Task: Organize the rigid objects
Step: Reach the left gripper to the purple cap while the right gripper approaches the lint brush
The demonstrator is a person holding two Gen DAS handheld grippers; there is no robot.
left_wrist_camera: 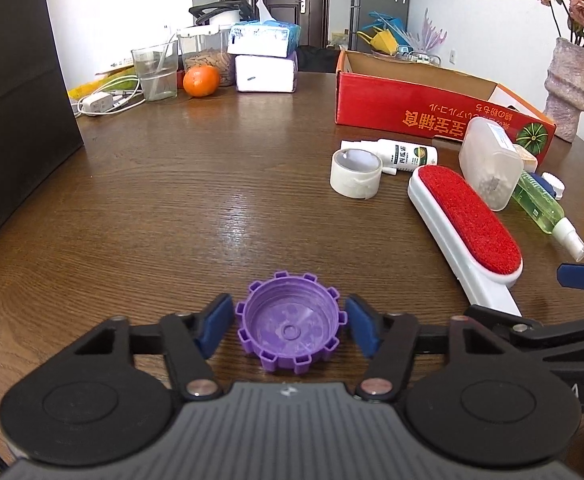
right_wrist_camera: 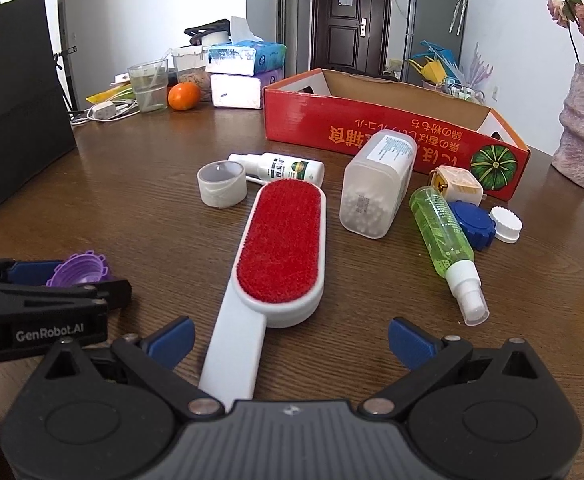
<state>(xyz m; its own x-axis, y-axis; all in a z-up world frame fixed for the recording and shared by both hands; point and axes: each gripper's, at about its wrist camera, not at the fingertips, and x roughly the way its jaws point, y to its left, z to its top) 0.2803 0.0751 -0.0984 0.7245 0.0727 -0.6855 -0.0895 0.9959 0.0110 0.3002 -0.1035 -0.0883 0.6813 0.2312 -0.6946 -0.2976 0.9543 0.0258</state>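
Note:
A purple toothed cap (left_wrist_camera: 290,328) lies open side up on the wooden table (left_wrist_camera: 196,200). My left gripper (left_wrist_camera: 289,326) has a blue pad against each side of it; in the right wrist view the left gripper (right_wrist_camera: 58,276) sits low at the left with the cap (right_wrist_camera: 80,270) in it. My right gripper (right_wrist_camera: 290,340) stands wide open over the white handle of a red lint brush (right_wrist_camera: 280,240), not touching it; the handle runs nearer the left finger. The brush (left_wrist_camera: 467,220) lies just right of the left gripper.
Behind the brush lie a tape roll (right_wrist_camera: 222,184), a white spray bottle (right_wrist_camera: 288,168), a clear tub of white beads (right_wrist_camera: 375,188), a green spray bottle (right_wrist_camera: 443,236), a blue cap (right_wrist_camera: 473,224) and a white cap (right_wrist_camera: 505,224). An open red cardboard box (right_wrist_camera: 371,128) stands further back, a vase (right_wrist_camera: 583,128) at right.

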